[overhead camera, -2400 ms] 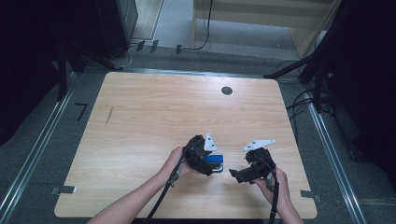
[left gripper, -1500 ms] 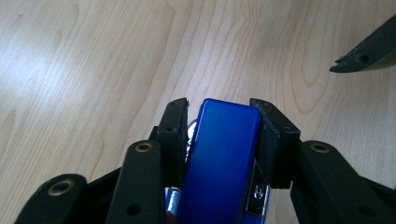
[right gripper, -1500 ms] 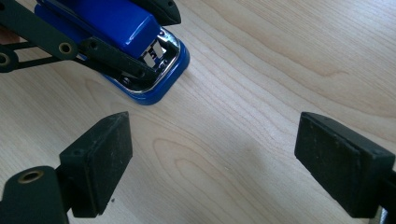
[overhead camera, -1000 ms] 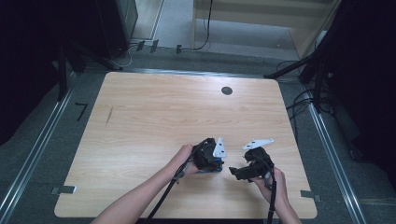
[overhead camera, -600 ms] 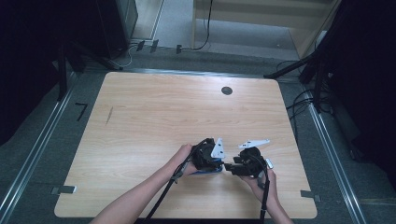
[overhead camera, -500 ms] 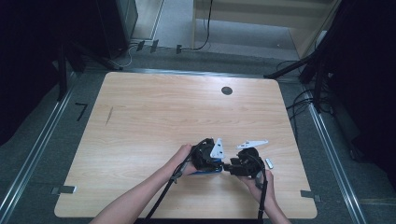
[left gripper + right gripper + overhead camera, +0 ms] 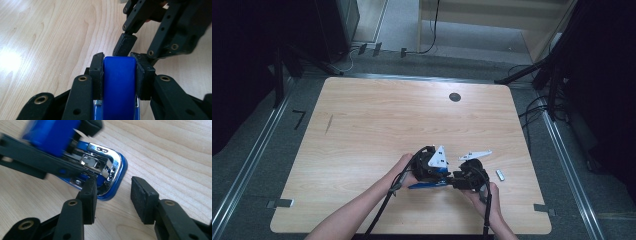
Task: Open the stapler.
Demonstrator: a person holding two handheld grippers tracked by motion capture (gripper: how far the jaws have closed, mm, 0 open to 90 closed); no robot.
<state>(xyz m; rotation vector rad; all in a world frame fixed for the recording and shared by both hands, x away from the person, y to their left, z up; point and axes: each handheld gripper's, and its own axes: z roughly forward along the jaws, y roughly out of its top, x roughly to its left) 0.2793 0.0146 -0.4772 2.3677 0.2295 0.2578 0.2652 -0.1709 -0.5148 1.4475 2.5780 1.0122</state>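
Note:
A blue stapler [image 7: 428,185] with a chrome inside lies low over the table near the front edge. My left gripper [image 7: 120,65] is shut on it, with its pads pressed on both sides of the blue top [image 7: 119,85]. My right gripper [image 7: 116,195] meets it nose to nose from the right [image 7: 455,181]. Its jaws have just been closing and are open around the stapler's rounded front end [image 7: 112,170]. The left fingertip [image 7: 89,192] touches the chrome part, while the right fingertip [image 7: 143,200] stands clear of the stapler.
A small silver piece [image 7: 500,174] lies on the wooden table [image 7: 387,125] just right of my right hand. A round dark hole [image 7: 455,97] sits at the back, and a short dark mark [image 7: 328,124] at the left.
My right gripper has moved left up to the stapler and its jaws have narrowed. The small silver piece now shows on the table where that hand was. The left gripper has kept still.

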